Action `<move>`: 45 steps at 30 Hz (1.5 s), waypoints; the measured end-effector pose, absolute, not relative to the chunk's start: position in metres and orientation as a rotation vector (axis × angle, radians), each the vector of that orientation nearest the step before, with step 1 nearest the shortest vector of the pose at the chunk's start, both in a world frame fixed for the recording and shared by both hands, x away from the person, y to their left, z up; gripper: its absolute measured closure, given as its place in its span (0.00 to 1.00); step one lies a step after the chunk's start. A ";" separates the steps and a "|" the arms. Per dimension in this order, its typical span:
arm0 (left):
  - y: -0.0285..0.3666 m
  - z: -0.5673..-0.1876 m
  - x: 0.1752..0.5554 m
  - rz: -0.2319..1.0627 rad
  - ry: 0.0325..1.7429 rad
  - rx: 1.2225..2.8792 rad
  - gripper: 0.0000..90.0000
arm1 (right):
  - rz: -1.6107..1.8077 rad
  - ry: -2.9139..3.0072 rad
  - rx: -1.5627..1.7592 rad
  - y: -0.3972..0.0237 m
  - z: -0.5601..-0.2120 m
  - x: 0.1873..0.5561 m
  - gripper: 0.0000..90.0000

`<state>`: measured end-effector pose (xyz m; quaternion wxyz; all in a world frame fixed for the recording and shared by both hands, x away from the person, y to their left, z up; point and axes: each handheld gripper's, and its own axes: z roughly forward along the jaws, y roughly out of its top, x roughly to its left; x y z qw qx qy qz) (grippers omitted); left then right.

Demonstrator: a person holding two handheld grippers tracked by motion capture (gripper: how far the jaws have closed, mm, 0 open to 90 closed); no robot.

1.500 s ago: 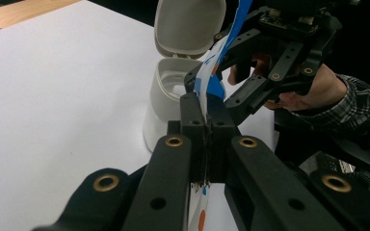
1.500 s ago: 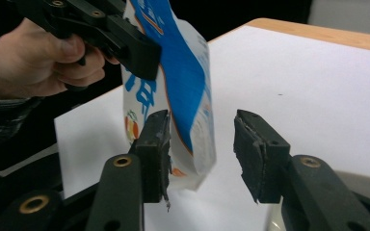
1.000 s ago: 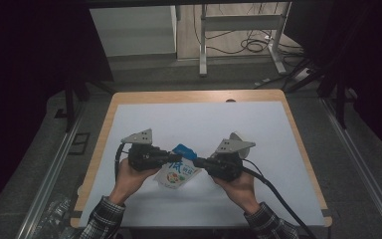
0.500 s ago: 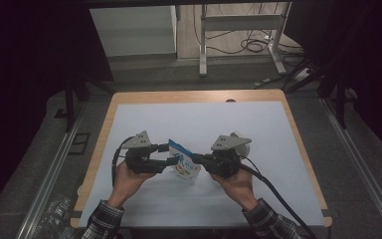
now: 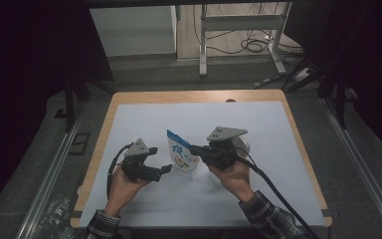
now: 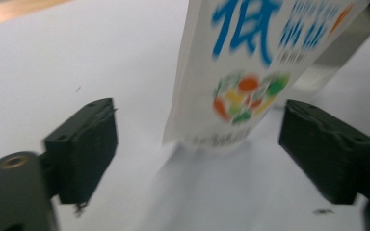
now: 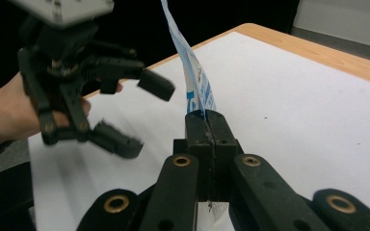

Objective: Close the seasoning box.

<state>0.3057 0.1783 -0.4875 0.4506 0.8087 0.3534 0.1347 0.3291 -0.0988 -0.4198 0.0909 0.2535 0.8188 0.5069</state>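
Note:
A white pouch (image 5: 181, 156) with blue print and a fruit picture stands upright on the white mat (image 5: 268, 124). My right gripper (image 5: 194, 149) is shut on the pouch's right edge; in the right gripper view the thin pouch (image 7: 192, 77) rises out of the pressed jaws (image 7: 205, 120). To the left of the pouch is my left gripper (image 5: 160, 159), whose jaws have just been opening. In the left gripper view the wide-apart black pads (image 6: 84, 142) do not touch the blurred pouch (image 6: 241, 72), which stands ahead and between them. My left gripper (image 7: 139, 113) also appears open in the right gripper view.
The mat covers a wooden table (image 5: 199, 96). A pale, see-through container (image 5: 241, 144) sits just behind the right hand and appears past the pouch as a clear container (image 6: 327, 62). Dark floor, cables and metal frame legs lie beyond the far edge.
The left jaws, closed on the pouch a second ago, have opened and dropped back to the left. The pouch went from lying tilted between both grippers to standing upright in the right one.

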 end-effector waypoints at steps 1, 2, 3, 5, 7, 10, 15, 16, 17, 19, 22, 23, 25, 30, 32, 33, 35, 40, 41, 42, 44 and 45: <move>0.178 -0.490 0.305 0.343 0.890 2.014 0.11 | 1.502 2.435 0.762 -0.098 -0.419 0.331 1.00; 0.178 -0.493 0.305 0.351 0.905 2.024 0.09 | 1.497 2.431 0.762 -0.096 -0.418 0.333 1.00; 0.178 -0.496 0.304 0.354 0.917 2.032 0.08 | 1.494 2.429 0.766 -0.095 -0.418 0.334 1.00; 0.178 -0.502 0.303 0.354 0.939 2.048 0.07 | 1.484 2.425 0.764 -0.093 -0.416 0.337 1.00; 0.178 -0.508 0.302 0.356 0.961 2.056 0.06 | 1.474 2.419 0.764 -0.089 -0.414 0.341 1.00; 0.178 -0.517 0.301 0.344 0.993 2.072 0.05 | 1.460 2.414 0.770 -0.084 -0.412 0.347 1.00; 0.177 -0.530 0.297 0.346 1.040 2.093 0.04 | 1.443 2.415 0.786 -0.077 -0.410 0.358 1.00; 0.176 -0.533 0.296 0.349 1.048 2.096 0.04 | 1.439 2.414 0.783 -0.075 -0.410 0.359 1.00; 0.176 -0.535 0.295 0.351 1.053 2.098 0.04 | 1.436 2.413 0.781 -0.073 -0.410 0.361 1.00; 0.174 -0.538 0.294 0.370 1.068 2.109 0.04 | 1.428 2.411 0.781 -0.069 -0.410 0.364 1.00; 0.171 -0.543 0.293 0.381 1.070 2.128 0.03 | 1.413 2.409 0.780 -0.063 -0.409 0.369 1.00; 0.169 -0.545 0.293 0.392 1.073 2.137 0.03 | 1.410 2.410 0.784 -0.061 -0.410 0.370 1.00; 0.166 -0.550 0.293 0.403 1.075 2.167 0.03 | 1.401 2.413 0.786 -0.059 -0.411 0.373 1.00; 0.167 -0.551 0.293 0.388 1.085 2.147 0.02 | 1.373 2.426 0.788 -0.054 -0.417 0.377 1.00; 0.167 -0.551 0.294 0.381 1.090 2.150 0.01 | 1.364 2.429 0.790 -0.053 -0.420 0.378 1.00; 0.167 -0.552 0.294 0.380 1.091 2.150 0.01 | 1.356 2.435 0.791 -0.053 -0.421 0.378 1.00; 0.167 -0.552 0.294 0.382 1.090 2.150 0.01 | 1.342 2.440 0.791 -0.052 -0.424 0.379 1.00; 0.167 -0.552 0.294 0.381 1.091 2.151 0.01 | 1.363 2.434 0.793 -0.055 -0.426 0.380 0.99; 0.167 -0.552 0.294 0.381 1.091 2.150 0.01 | 1.365 2.437 0.792 -0.056 -0.426 0.380 0.99; 0.167 -0.552 0.294 0.382 1.090 2.150 0.01 | 1.369 2.441 0.791 -0.056 -0.426 0.380 0.99; 0.167 -0.552 0.293 0.382 1.090 2.149 0.01 | 1.375 2.445 0.782 -0.056 -0.426 0.380 0.96; 0.167 -0.552 0.293 0.383 1.090 2.149 0.01 | 1.377 2.448 0.779 -0.056 -0.426 0.379 0.95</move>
